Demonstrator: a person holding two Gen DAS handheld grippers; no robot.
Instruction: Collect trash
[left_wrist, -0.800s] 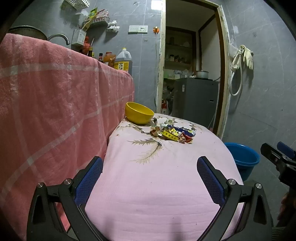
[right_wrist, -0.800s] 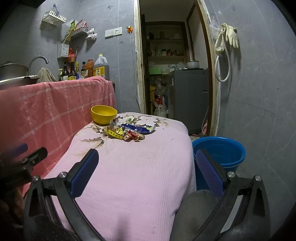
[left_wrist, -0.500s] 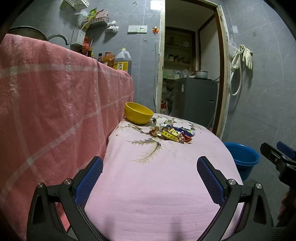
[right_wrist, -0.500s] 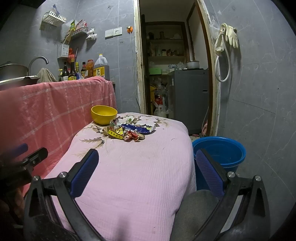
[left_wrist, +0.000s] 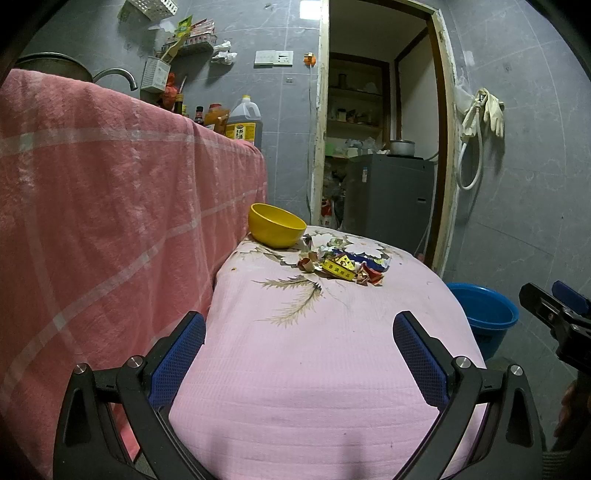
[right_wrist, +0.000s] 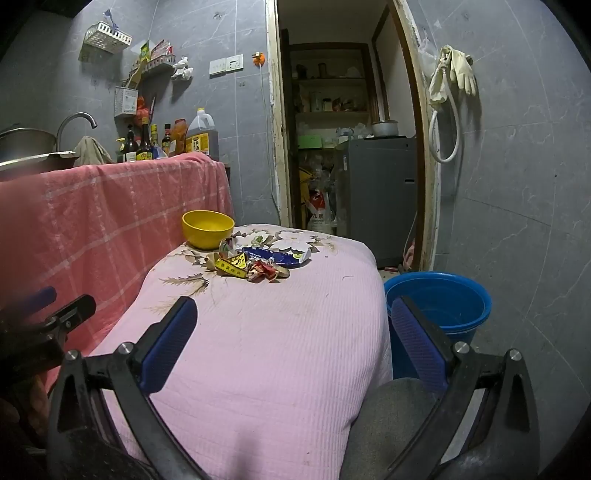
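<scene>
Pink cloth (left_wrist: 325, 369) over table – wrappers (right_wrist: 258, 264) heaped at far end beside yellow bowl (right_wrist: 208, 229). Blue bucket (right_wrist: 439, 302) on floor, right. Grey tiled walls. Left gripper (left_wrist: 299, 332), right gripper (right_wrist: 293, 314) – jaws wide, empty.

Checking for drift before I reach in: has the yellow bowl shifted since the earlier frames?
No. The yellow bowl sits at the same spot beside the hanging pink towel, just behind the wrapper pile, in both views.
</scene>
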